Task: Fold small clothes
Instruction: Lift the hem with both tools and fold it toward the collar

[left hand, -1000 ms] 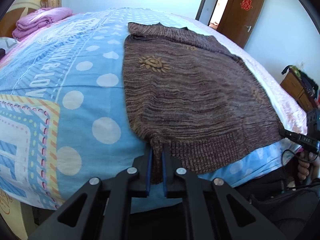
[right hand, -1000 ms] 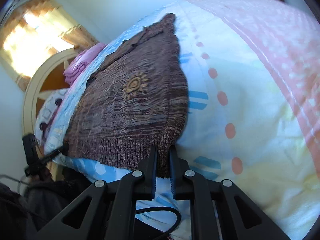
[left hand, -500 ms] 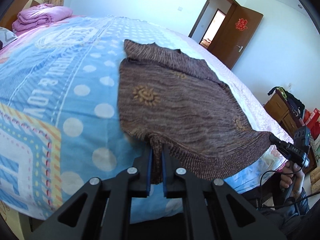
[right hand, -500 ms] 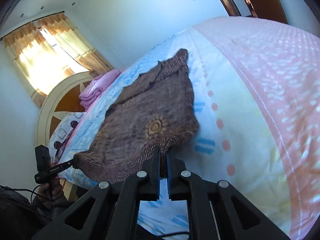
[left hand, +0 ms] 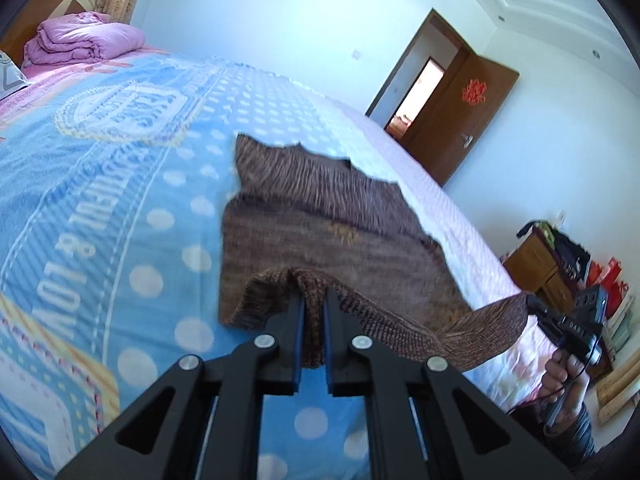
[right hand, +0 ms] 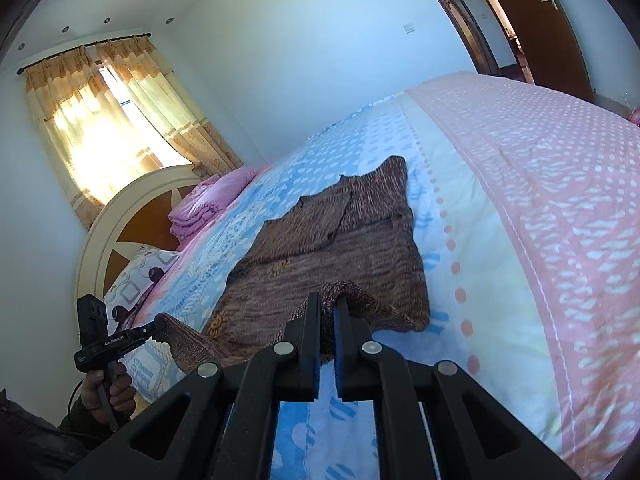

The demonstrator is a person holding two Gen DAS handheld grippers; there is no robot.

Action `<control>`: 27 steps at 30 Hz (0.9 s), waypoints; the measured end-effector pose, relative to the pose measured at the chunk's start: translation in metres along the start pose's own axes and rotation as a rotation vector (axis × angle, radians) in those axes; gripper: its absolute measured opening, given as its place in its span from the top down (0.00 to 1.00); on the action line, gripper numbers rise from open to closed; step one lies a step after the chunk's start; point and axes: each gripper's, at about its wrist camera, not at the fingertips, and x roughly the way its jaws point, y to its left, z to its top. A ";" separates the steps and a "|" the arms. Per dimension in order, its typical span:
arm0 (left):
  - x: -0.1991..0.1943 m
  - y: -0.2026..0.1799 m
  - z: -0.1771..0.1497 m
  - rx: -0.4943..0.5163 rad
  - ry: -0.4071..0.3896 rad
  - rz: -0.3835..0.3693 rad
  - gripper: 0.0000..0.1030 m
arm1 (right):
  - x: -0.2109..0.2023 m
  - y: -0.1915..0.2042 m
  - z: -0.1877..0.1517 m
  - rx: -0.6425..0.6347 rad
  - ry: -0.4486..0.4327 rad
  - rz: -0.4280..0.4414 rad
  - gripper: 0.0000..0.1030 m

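A brown knitted sweater (left hand: 320, 220) lies on the blue patterned bed (left hand: 120, 200); its far end rests flat and its ribbed hem is lifted. My left gripper (left hand: 313, 300) is shut on the hem's left corner. My right gripper (right hand: 327, 304) is shut on the hem's right corner. The hem hangs raised between them above the near part of the sweater (right hand: 320, 248). In the left wrist view the right gripper (left hand: 536, 308) shows at the far right; in the right wrist view the left gripper (right hand: 158, 326) shows at the lower left.
Folded pink bedding (left hand: 84, 40) lies by the headboard (right hand: 120, 232), with a patterned pillow (right hand: 140, 276) beside it. The bed has a pink side strip (right hand: 560, 200). An open brown door (left hand: 460, 112) and a wooden cabinet (left hand: 540, 268) stand on the right.
Both grippers have lifted the sweater's hem off the bed and carried it forward over the sweater's body. The hem now hangs in the air between them.
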 end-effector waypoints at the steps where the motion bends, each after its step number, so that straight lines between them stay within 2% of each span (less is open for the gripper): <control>1: 0.000 0.000 0.005 -0.001 -0.010 0.002 0.92 | 0.001 0.000 0.005 0.002 -0.009 -0.001 0.96; 17: 0.024 -0.001 0.082 0.000 -0.127 -0.027 0.92 | 0.037 0.016 0.094 -0.038 -0.111 0.015 0.96; 27: 0.059 0.005 0.126 0.014 -0.146 0.013 0.92 | 0.080 0.018 0.138 -0.064 -0.112 -0.013 0.96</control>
